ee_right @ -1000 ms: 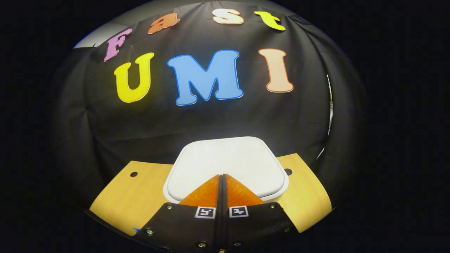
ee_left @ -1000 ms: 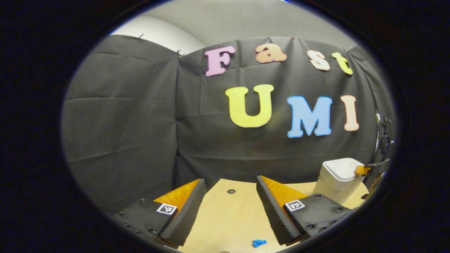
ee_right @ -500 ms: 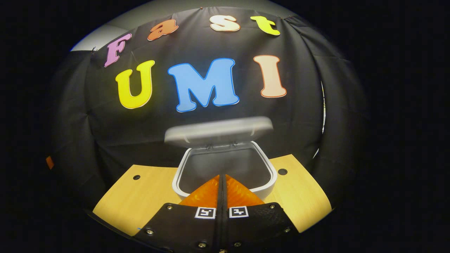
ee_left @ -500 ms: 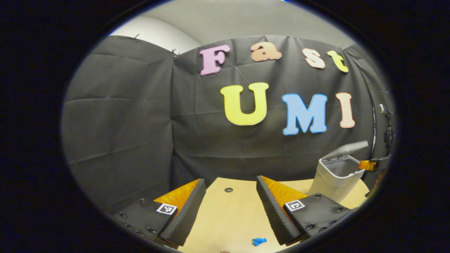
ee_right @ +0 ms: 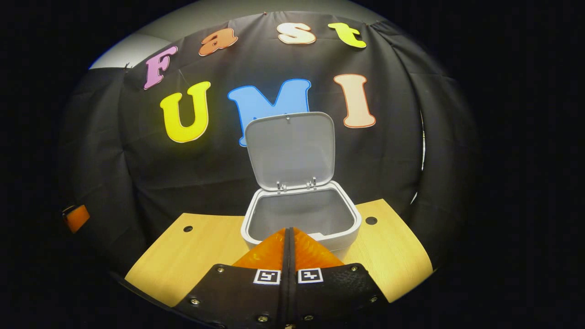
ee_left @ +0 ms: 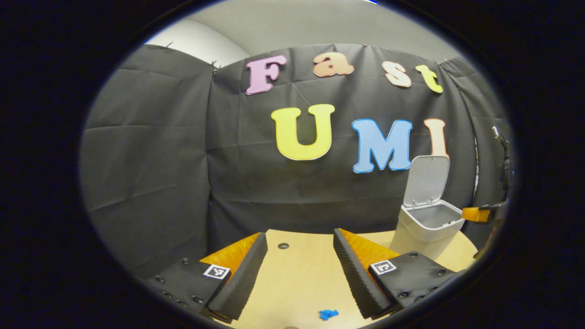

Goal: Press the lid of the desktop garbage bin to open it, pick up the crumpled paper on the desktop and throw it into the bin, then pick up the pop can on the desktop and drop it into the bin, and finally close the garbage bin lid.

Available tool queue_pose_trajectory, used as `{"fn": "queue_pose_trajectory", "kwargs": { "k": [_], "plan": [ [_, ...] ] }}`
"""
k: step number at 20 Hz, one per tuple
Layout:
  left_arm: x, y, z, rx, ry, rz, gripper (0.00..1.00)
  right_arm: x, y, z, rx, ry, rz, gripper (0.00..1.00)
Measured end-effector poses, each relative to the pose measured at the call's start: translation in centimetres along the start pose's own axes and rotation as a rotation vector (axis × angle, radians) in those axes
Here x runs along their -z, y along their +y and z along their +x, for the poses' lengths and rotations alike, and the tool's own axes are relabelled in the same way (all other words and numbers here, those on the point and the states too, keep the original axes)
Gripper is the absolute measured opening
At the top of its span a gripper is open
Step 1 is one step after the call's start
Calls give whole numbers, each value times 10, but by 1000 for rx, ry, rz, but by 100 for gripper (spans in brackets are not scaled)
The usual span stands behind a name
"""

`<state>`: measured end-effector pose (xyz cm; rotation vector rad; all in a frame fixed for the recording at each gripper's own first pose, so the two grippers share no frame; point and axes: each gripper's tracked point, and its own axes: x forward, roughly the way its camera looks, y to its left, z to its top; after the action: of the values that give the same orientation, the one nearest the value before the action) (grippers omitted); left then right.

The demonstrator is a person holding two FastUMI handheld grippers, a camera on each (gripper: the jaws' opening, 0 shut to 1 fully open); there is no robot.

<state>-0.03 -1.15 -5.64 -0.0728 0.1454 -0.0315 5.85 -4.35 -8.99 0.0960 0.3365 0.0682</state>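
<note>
Left gripper view
Left gripper (ee_left: 299, 256): fingers spread wide apart, nothing held between them — bare bench seen through the gap
Bench (ee_left: 297, 283): pale wood, with a small round hole (ee_left: 283, 246) near its far edge
Garbage bin (ee_left: 422, 228): seen toward the far right corner of the bench, beyond the right-hand finger; its body is upright
Lid (ee_left: 427, 176): raised, standing nearly upright above the rear rim, the inside of the bin exposed
Blue scrap (ee_left: 328, 314): a small blue bit lying on the bench near its front edge, just inside the right-hand finger; what it is cannot be told
Right gripper (ee_left: 477, 214): a tip is seen at the far right, just beside the bin's rim and apart from it

Right gripper view
Right gripper (ee_right: 288, 235): fingers pressed together, nothing between them; the tips are seen just before the bin's front rim — contact cannot be told
Garbage bin (ee_right: 338, 237): at the middle of the bench's far edge, open
Lid (ee_right: 290, 151): hinged back and upright against the booth's cloth
Bench (ee_right: 192, 256): a round hole on each side of the bin
Left gripper (ee_right: 75, 218): a tip is seen at the far left, well apart from the bin
</note>
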Motion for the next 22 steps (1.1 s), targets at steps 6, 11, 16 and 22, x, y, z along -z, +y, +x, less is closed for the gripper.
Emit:
{"fn": "queue_pose_trajectory", "kwargs": {
  "k": [6, 11, 16, 22],
  "plan": [
    [37, -1, 11, 44, 80, -28, 100, -16, 9, -18, -14, -36, 4, 0],
    [84, -6, 20, 82, 183, -58, 96, -26, 16, -29, -23, -59, 8, 0],
    [131, -19, 21, 137, 269, -20, 95, -25, 19, -38, -24, -62, 8, 0],
    [183, -40, 21, 194, 377, 11, 91, -17, 14, -51, -11, -54, 16, 0]
  ]
}}
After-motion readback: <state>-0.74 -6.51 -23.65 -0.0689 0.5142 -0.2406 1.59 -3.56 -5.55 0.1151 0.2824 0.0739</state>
